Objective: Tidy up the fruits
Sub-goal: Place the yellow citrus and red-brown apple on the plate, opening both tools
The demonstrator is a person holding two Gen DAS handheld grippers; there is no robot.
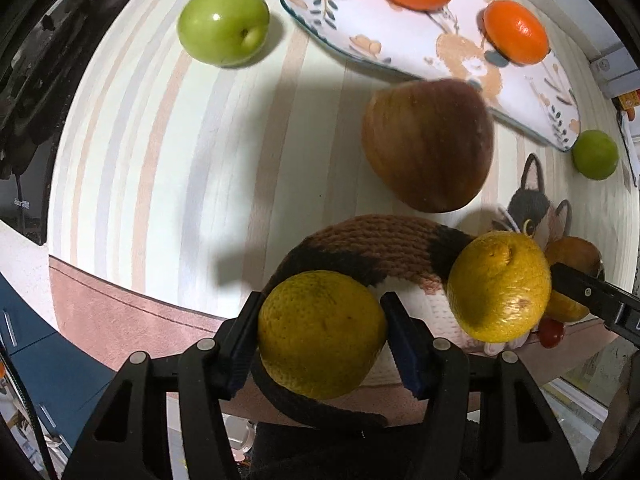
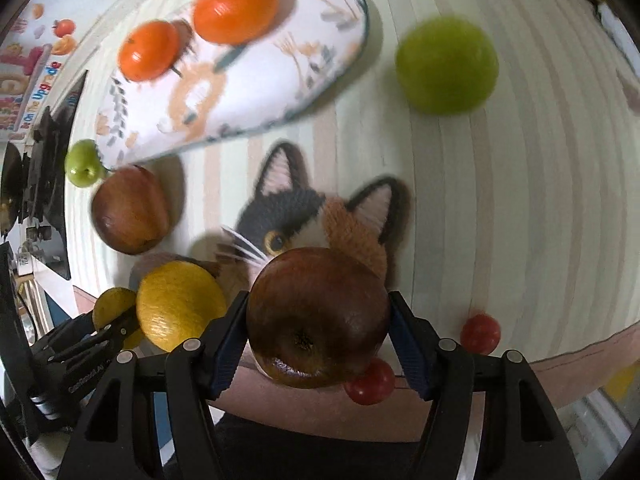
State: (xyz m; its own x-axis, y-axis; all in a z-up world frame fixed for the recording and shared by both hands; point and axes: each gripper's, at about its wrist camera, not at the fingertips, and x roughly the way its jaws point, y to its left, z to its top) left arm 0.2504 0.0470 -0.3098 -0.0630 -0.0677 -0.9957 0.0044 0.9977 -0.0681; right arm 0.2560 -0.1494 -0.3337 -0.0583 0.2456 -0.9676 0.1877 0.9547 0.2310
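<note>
The striped mat (image 1: pixel 168 152) is viewed steeply from above and close by both wrist cameras, the patterned plate (image 1: pixel 360 20) and cat picture (image 2: pixel 304 216) being shared.

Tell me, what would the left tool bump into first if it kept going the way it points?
It already holds a round yellow-green citrus fruit between its fingers. Pointing down, the left tool would likely press that fruit into the knitted cat-shaped mat beneath, though the gap is hard to judge.
</note>
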